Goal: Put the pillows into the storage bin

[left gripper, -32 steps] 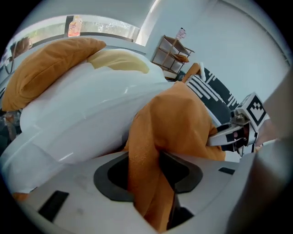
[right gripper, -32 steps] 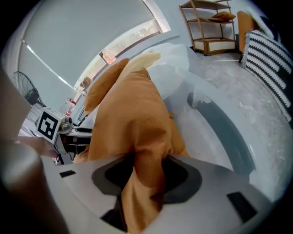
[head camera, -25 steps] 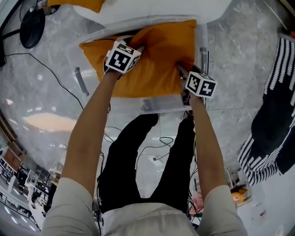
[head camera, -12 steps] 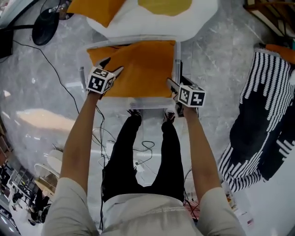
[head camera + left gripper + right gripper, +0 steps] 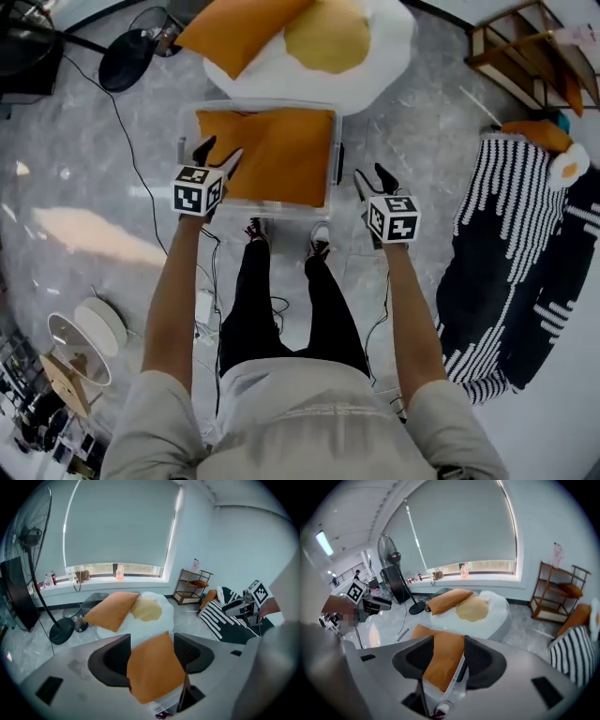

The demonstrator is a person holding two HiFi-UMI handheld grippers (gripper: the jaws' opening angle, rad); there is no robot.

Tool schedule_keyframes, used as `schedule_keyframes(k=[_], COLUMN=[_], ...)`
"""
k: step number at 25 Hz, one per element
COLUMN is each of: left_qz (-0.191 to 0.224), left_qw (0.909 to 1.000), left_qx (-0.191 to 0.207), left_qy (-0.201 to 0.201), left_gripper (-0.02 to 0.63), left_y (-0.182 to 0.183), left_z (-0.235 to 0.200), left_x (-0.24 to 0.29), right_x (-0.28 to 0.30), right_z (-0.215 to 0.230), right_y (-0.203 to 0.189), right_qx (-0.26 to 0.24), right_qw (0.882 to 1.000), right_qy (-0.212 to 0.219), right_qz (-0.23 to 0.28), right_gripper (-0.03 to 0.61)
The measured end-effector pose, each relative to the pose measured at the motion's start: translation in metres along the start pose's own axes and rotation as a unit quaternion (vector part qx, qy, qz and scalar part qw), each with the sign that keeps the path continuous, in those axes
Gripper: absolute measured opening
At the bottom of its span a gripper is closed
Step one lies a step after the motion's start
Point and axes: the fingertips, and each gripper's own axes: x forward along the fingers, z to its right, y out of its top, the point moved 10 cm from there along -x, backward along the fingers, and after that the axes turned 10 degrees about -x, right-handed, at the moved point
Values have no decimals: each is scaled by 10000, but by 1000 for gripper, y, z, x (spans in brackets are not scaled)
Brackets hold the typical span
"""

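Left gripper point(image 5: 217, 155) is spread wide and empty over the storage bin's point(image 5: 336, 145) left edge. Right gripper point(image 5: 372, 178), also agape and empty, is just outside its right wall. Orange pillow point(image 5: 267, 155) lies flat inside the bin; second pillow point(image 5: 234, 28) rests on the fried-egg cushion point(image 5: 384, 47) beyond.

The storage bin point(image 5: 335, 141) is filled wall to wall by an orange pillow point(image 5: 267, 155), so little room is left inside. My left gripper point(image 5: 217, 152) hangs at its left wall and my right gripper point(image 5: 372, 175) over open floor point(image 5: 412, 122) to its right, both with jaws apart and empty. Beyond the bin, an egg cushion point(image 5: 375, 56) carrying a second orange pillow point(image 5: 234, 23) blocks the far side. A cable point(image 5: 122, 141) and fan base point(image 5: 131, 58) lie left and a striped cushion point(image 5: 511, 234) right. My shoes point(image 5: 319, 242) stand at the near wall.
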Motion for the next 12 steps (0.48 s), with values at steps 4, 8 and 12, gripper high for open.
schedule_keyframes(k=[4,8,12], left_qz=[395,667,1123], left_qw=[9988,9958,9906], left_qx=[259,601,698], left_qy=[109,170,357], left_gripper=[247,145,86], left_y=[21,46,69], left_z=[33,61,86], left_x=[-58,-112,-165], right_x=[-61,-117,-166], right_z=[3,13,8], right_y=[30,61,99], right_qx=[-805,-1118,-1370], right_qw=[9960,9905,9830], right_qy=[-75,-237,-312], right_qz=[378,759,1186], right_gripper=[168,117,36])
